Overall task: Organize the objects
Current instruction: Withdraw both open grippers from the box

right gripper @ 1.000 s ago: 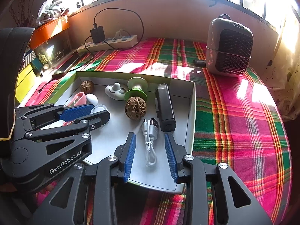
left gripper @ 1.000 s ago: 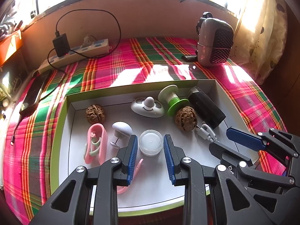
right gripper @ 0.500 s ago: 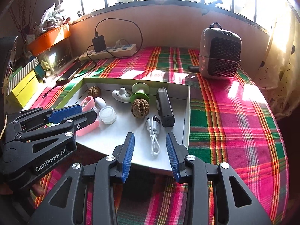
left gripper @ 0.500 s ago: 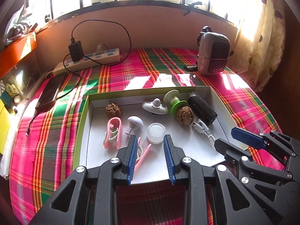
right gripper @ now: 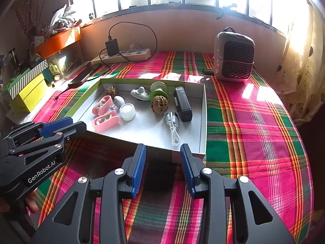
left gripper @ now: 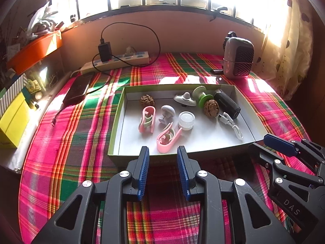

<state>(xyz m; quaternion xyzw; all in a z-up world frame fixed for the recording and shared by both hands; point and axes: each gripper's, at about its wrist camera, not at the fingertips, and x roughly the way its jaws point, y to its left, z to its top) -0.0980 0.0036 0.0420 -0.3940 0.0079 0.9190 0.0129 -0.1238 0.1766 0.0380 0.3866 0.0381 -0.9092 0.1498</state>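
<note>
Heater (left gripper: 238, 58), power strip (left gripper: 115, 62), plaid cloth (left gripper: 67, 134)

The shallow white tray (left gripper: 119, 120) with green rim sits on the plaid cloth. It holds two walnuts (left gripper: 211, 108), two pink clips (left gripper: 167, 140), a white jar (left gripper: 186, 120), a black case (left gripper: 227, 103) and a white cable (left gripper: 233, 125), all lying separately.

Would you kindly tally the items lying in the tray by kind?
Walnuts: 2
Pink clips: 2
White mushroom knob: 1
Clear jar: 1
White dish: 1
Green spool: 1
Black box: 1
White cable: 1
Total: 10
</note>
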